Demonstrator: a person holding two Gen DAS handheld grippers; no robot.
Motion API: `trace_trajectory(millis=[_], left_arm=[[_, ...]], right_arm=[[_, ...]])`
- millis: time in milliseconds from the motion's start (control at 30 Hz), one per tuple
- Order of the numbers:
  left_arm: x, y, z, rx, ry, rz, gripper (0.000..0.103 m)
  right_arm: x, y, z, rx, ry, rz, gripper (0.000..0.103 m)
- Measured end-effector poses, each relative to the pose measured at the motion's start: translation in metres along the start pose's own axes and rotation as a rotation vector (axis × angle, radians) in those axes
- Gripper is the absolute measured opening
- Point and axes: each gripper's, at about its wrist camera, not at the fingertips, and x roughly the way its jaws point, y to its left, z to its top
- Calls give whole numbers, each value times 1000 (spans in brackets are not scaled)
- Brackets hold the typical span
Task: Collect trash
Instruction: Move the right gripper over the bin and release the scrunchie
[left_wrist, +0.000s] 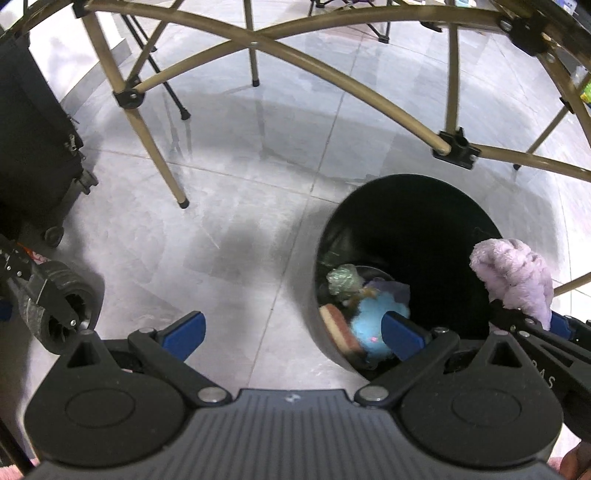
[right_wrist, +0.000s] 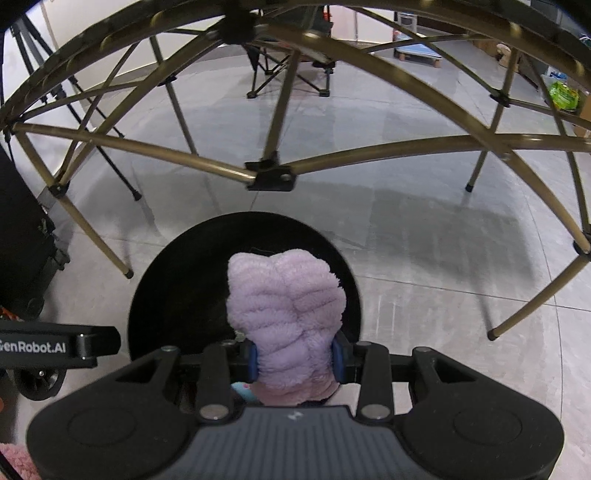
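A black round bin (left_wrist: 436, 206) stands on the floor, holding a blue fluffy item (left_wrist: 369, 317), a crumpled greenish wrapper (left_wrist: 341, 278) and a tan sponge-like piece (left_wrist: 338, 325). My left gripper (left_wrist: 293, 334) hangs open and empty, its right finger over the bin's near rim. My right gripper (right_wrist: 295, 360) is shut on a fluffy lilac cloth (right_wrist: 284, 314), which it holds over the bin (right_wrist: 177, 295) mouth. In the left wrist view the lilac cloth (left_wrist: 517, 273) shows at the bin's right rim, with the right gripper (left_wrist: 546, 325) below it.
A folding table frame of tan tubes (left_wrist: 332, 74) arches over the tiled floor behind the bin, its legs (right_wrist: 99, 240) close by. A black wheeled case (left_wrist: 33, 147) and a scooter wheel (left_wrist: 62, 314) sit at the left. A folding chair (right_wrist: 291, 59) stands farther back.
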Motion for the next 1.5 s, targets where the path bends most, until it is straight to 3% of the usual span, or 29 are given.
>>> trace_trajectory(millis=[600, 1267, 1367, 1433, 1500], left_arm=[[7, 54, -9, -50, 18, 28, 103], [15, 76, -12, -79, 57, 36, 103], [15, 76, -12, -79, 58, 36, 103], [15, 76, -12, -79, 58, 36, 103], [15, 76, -12, -78, 57, 35, 103]], right_arm=[[34, 64, 1, -67, 60, 22, 35], [58, 87, -2, -110, 128, 0, 37], [58, 86, 0, -108, 131, -4, 45], [59, 86, 1, -102, 133, -10, 55], [58, 85, 2, -95, 130, -27, 90]])
